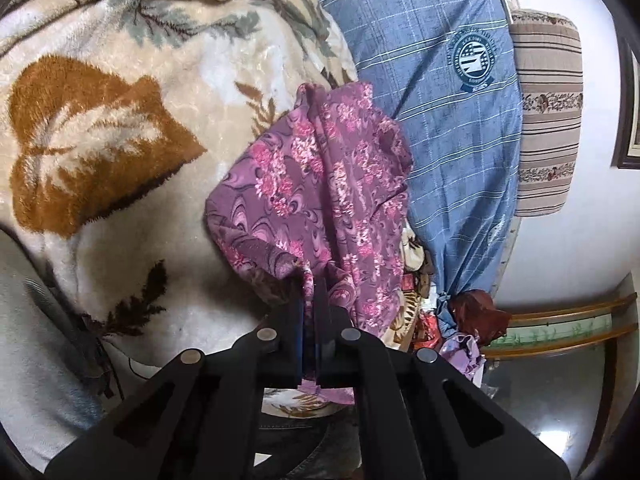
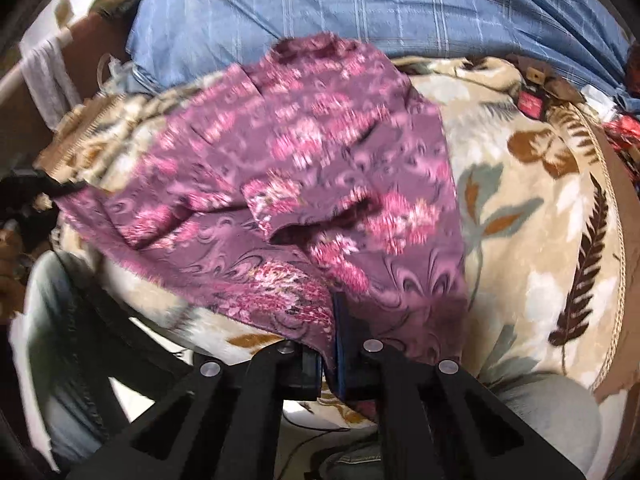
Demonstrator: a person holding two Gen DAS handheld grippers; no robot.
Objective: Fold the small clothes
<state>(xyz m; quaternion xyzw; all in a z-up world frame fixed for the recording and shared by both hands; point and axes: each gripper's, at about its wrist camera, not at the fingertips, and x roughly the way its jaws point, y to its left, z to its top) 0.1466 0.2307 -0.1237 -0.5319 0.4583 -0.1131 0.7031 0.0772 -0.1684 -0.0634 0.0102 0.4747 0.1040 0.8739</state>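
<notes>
Both grips are set, so the fold itself is in hand. The left hand-held gripper pinches an edge of the purple floral garment; the right hand-held gripper clamps another edge. The cloth hangs bunched toward 12 o'clock over the fleece blanket. Next, I judge, spread it taut and lay it flat.

Black linkage arms with silver rivets (blue-lined jaws, seemingly).
</notes>
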